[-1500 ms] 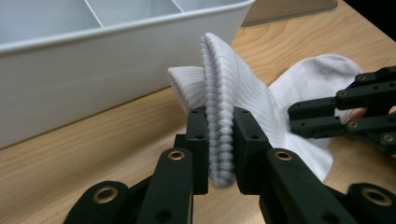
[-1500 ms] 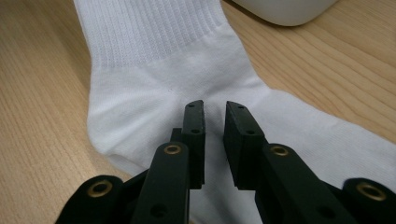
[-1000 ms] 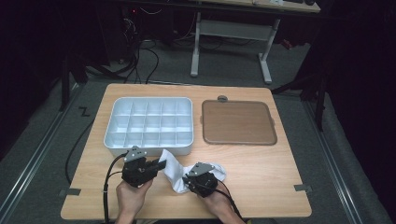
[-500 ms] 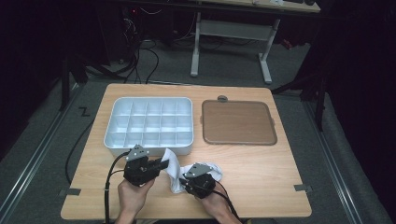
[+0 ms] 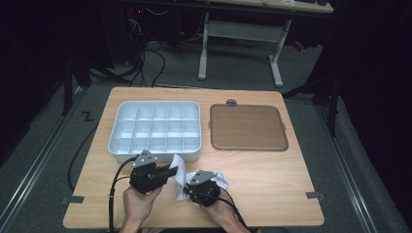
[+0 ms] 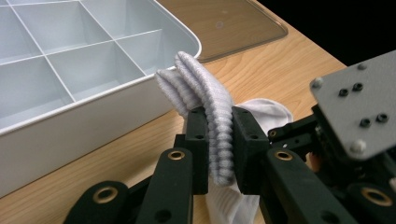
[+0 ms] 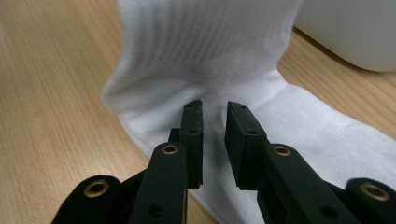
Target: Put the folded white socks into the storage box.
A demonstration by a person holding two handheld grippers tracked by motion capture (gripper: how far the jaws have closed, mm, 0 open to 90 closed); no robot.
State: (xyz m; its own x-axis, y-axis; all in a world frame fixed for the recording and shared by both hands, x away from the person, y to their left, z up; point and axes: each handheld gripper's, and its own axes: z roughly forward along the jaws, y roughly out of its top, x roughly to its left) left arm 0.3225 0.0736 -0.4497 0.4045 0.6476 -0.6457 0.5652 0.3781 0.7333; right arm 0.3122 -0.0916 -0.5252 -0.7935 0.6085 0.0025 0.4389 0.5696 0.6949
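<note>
Beside the sock point(image 5: 179, 167), the white tray's point(image 5: 154, 128) compartments hold nothing.

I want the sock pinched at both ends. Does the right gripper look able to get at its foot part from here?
Probably yes: the right gripper is already at the sock, nothing between them.

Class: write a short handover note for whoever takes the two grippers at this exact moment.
Left gripper: shut on the white sock's ribbed cuff, holding it up by the divided white tray.
Right gripper: jaws slightly apart over the sock's middle, which lies on the wooden table; whether they pinch it is unclear.
Done: cuff lifted.
Left: probably fold the sock and place it in a tray compartment. The brown lid lies beside the tray.
</note>
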